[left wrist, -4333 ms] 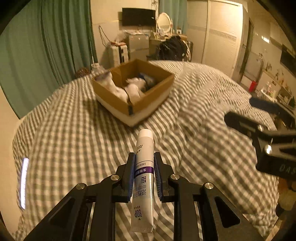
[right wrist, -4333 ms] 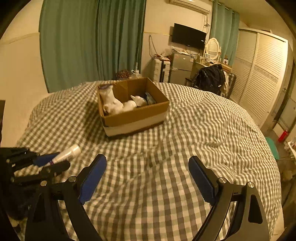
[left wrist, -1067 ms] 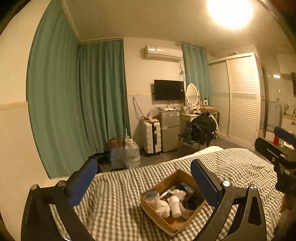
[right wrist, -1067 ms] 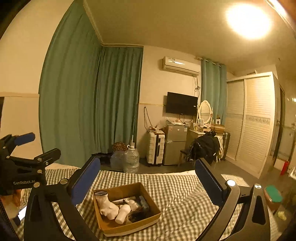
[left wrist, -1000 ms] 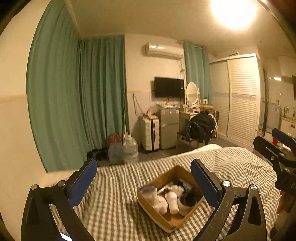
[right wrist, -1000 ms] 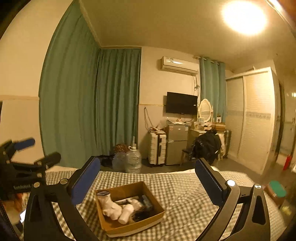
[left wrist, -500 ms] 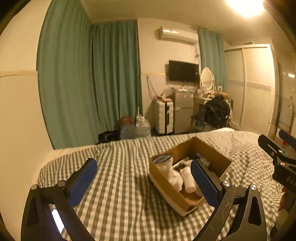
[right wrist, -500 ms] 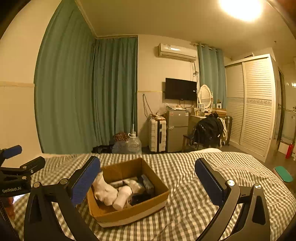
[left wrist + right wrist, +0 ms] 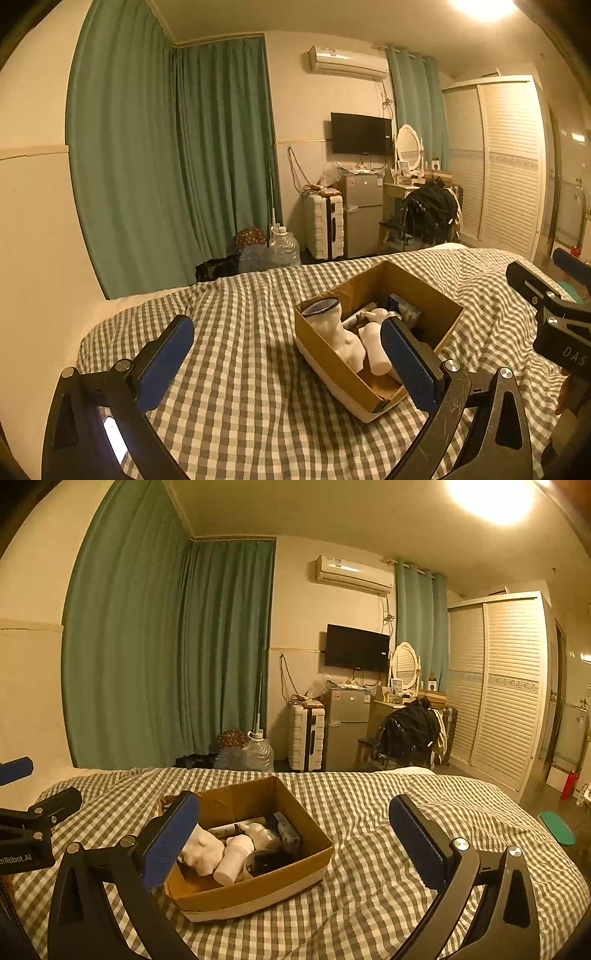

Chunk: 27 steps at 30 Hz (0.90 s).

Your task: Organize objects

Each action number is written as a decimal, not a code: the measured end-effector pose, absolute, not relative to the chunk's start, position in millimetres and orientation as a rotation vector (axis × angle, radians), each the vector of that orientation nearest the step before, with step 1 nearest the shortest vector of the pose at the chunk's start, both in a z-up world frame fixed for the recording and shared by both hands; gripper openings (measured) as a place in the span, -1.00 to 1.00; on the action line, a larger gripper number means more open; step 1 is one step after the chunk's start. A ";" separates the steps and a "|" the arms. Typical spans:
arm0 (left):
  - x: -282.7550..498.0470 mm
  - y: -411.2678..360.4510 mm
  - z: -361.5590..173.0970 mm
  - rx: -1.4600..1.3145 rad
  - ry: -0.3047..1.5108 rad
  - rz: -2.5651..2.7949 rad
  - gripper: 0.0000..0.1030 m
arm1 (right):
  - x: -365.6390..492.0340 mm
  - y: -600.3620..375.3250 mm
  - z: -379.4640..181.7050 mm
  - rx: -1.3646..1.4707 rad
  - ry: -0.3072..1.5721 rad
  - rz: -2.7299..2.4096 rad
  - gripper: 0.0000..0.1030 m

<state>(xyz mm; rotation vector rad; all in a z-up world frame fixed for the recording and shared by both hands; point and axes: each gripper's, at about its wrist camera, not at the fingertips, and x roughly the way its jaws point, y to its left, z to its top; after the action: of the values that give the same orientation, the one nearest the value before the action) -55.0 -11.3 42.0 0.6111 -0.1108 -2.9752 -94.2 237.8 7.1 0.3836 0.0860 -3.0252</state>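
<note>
A: Where's the cardboard box (image 9: pixel 255 853) sitting?

B: On the bed (image 9: pixel 369 849), on the grey-and-white checked cover, its flaps open at the top. In the left wrist view the box (image 9: pixel 373 332) lies just beyond the right finger of the left hand-held gripper (image 9: pixel 291 365)

A: And what's in it?

B: A white sock form shaped like a foot (image 9: pixel 201 847) leans against the near-left wall. Beside it lies a small white bottle (image 9: pixel 232 860), and behind both a tube (image 9: pixel 236 826) rests flat along the floor of the box. A dark round item (image 9: pixel 267 860) sits toward the front right corner, with a bluish packet (image 9: pixel 286 829) past it; I can't tell what either is

A: The grippers?

B: The left hand-held gripper has its jaws spread wide with nothing between the blue pads. The right hand-held gripper (image 9: pixel 295 843) is the same, wide apart and holding nothing, hovering above the bed with the box between its fingers in the view

A: Anything beyond the bed?

B: Green curtains (image 9: pixel 166 657), a white suitcase (image 9: pixel 306 736) and a small fridge (image 9: pixel 345 727)
</note>
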 end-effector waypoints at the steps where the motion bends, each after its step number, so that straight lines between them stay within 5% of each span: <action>1: -55.2 -11.4 41.8 0.614 -0.111 -2.976 1.00 | -94.5 238.8 6.7 0.385 0.078 -3.024 0.99; 27: -57.8 -15.2 40.7 0.636 -0.094 -2.975 1.00 | -93.2 232.3 7.4 0.416 0.080 -2.995 0.99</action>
<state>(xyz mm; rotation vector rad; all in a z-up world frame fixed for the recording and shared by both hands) -57.8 -15.2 40.7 0.6363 -0.0945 -2.9749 -93.2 232.3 7.4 0.4157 0.0803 -2.9946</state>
